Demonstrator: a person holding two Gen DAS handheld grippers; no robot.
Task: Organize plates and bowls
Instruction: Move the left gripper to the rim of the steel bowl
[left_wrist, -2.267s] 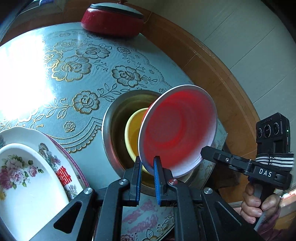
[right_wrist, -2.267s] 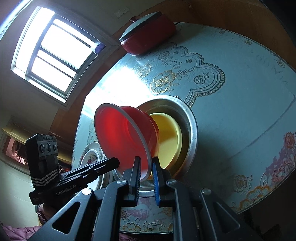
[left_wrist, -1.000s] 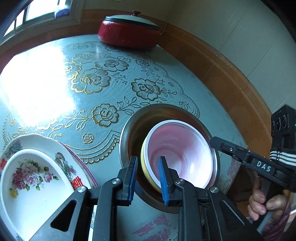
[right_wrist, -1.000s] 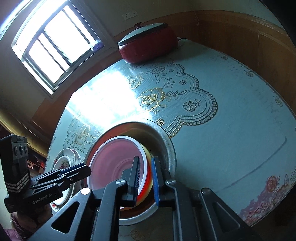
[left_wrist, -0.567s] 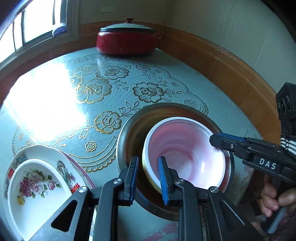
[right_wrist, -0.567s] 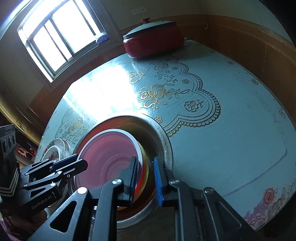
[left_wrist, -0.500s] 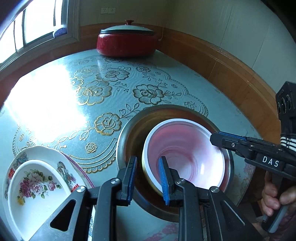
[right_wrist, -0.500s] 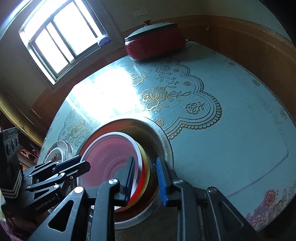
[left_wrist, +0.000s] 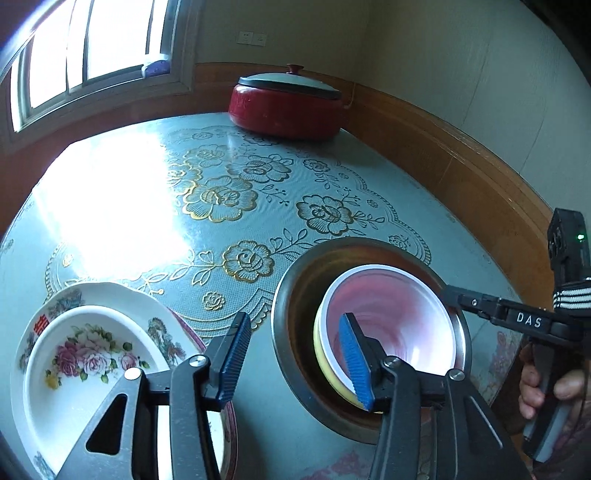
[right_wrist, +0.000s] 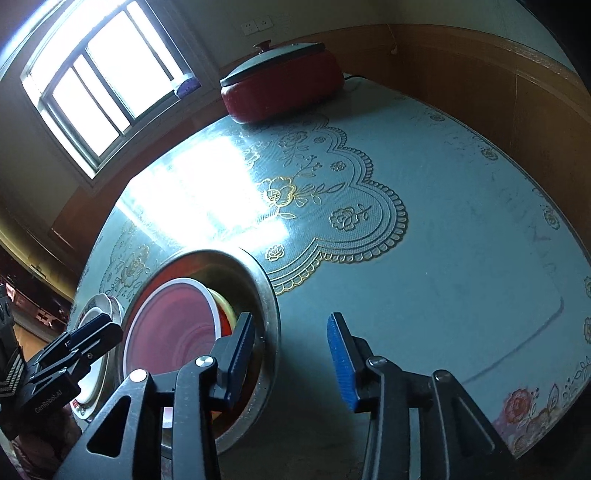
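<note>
A red bowl with a white rim (left_wrist: 391, 321) sits nested in a yellow bowl (left_wrist: 325, 365), both inside a wide steel basin (left_wrist: 291, 291). My left gripper (left_wrist: 293, 363) is open and empty, straddling the basin's near rim. My right gripper (right_wrist: 291, 360) is open and empty over the basin's right rim (right_wrist: 271, 295); the red bowl (right_wrist: 170, 328) lies to its left. A white floral dish (left_wrist: 74, 362) rests on a larger patterned plate (left_wrist: 110, 291) at the left.
A red lidded pot (left_wrist: 288, 103) stands at the table's far edge by the wall. The round table carries a blue-grey cloth with gold flowers (left_wrist: 221, 195). Wooden wainscot runs behind, a window at the upper left. The right gripper also shows in the left view (left_wrist: 517, 317).
The red bowl was lowered from a tilted hold into the yellow bowl. Both grippers then let go, opened wide and drew back slightly.
</note>
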